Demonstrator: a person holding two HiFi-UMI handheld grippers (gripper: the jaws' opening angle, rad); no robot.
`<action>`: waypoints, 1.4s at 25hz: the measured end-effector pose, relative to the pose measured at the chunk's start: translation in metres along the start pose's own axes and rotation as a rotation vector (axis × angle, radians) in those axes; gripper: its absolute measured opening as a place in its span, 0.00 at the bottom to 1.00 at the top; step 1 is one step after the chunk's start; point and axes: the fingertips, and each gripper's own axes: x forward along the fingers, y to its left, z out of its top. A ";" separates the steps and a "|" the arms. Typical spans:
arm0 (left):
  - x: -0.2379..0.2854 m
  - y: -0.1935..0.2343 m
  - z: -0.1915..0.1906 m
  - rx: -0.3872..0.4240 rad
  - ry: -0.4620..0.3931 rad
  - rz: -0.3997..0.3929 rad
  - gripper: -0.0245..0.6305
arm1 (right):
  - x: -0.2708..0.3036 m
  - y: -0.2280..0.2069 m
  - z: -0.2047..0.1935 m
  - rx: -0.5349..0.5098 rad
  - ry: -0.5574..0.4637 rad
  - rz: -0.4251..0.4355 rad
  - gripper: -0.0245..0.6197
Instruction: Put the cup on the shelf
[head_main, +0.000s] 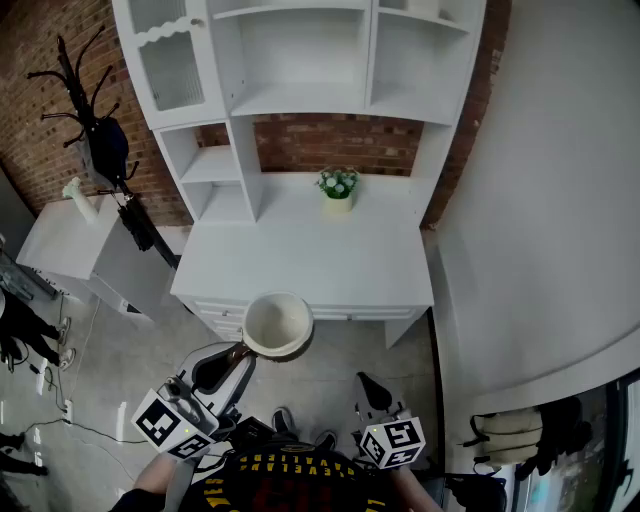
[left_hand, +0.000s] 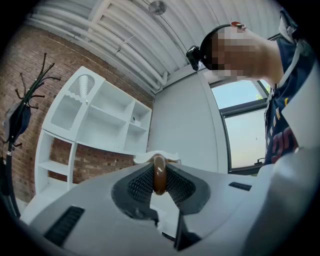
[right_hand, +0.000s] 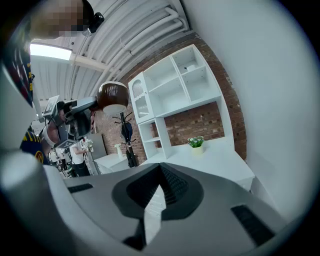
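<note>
A cup (head_main: 277, 325), brown outside and cream inside, hangs in the air in front of the white desk's front edge. My left gripper (head_main: 240, 353) is shut on its brown handle (left_hand: 159, 175), which sits between the ribbed pads, with the cup's rim (left_hand: 155, 157) just beyond. In the right gripper view the cup (right_hand: 112, 99) shows from the side, held up high at the left. My right gripper (head_main: 367, 384) hangs low to the right of the cup, with its jaws together and nothing between them. The white shelf unit (head_main: 303, 62) stands on the desk against the brick wall.
A small pot of flowers (head_main: 338, 187) stands at the back of the desktop (head_main: 300, 255). A low white cabinet (head_main: 70, 240) and a black coat stand (head_main: 95, 120) are at the left. A grey wall (head_main: 540, 200) closes the right side. People stand far off (right_hand: 75, 155).
</note>
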 end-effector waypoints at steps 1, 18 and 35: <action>-0.002 0.003 0.001 0.001 -0.001 0.000 0.11 | 0.002 0.002 0.001 0.003 -0.005 0.000 0.05; -0.037 0.092 0.016 -0.008 -0.043 0.009 0.11 | 0.065 0.040 0.018 0.009 -0.015 -0.060 0.05; -0.084 0.167 0.018 0.042 -0.082 0.009 0.11 | 0.126 0.100 0.021 -0.035 0.036 -0.078 0.05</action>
